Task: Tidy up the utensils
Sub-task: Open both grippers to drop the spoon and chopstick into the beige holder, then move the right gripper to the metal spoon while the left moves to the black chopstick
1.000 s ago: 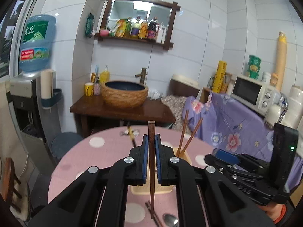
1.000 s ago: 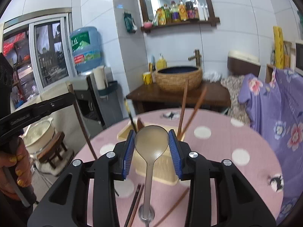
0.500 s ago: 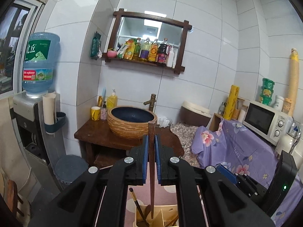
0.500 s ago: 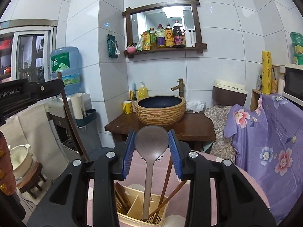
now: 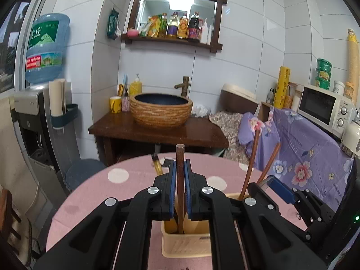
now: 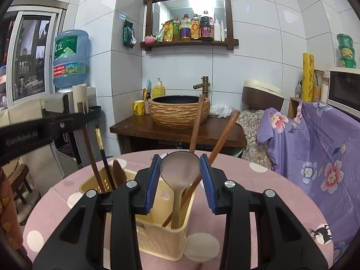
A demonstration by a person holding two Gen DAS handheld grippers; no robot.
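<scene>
A beige plastic utensil holder (image 5: 186, 243) (image 6: 164, 231) stands on the pink dotted table (image 5: 117, 180). My left gripper (image 5: 180, 177) is shut on a brown wooden chopstick (image 5: 180, 186), upright, its lower end inside the holder's left compartment. My right gripper (image 6: 180, 173) is shut on a metal spoon (image 6: 180, 171), bowl up, its handle reaching down into the holder's right compartment. Two brown chopsticks (image 6: 195, 126) lean in that compartment. A dark chopstick (image 6: 103, 155) and a wooden spoon (image 6: 118, 173) stand in the left compartment.
The left gripper's black body (image 6: 33, 135) crosses the right wrist view at left. The right gripper (image 5: 303, 204) shows at the right of the left wrist view. A loose chopstick end (image 6: 199, 266) lies on the table in front of the holder. Beyond the table stands a wooden stand (image 5: 157, 132) with a basin.
Both grippers came down from a raised position. The chopstick's tip and the spoon's handle now sit lower, inside the holder, and the table is back in view.
</scene>
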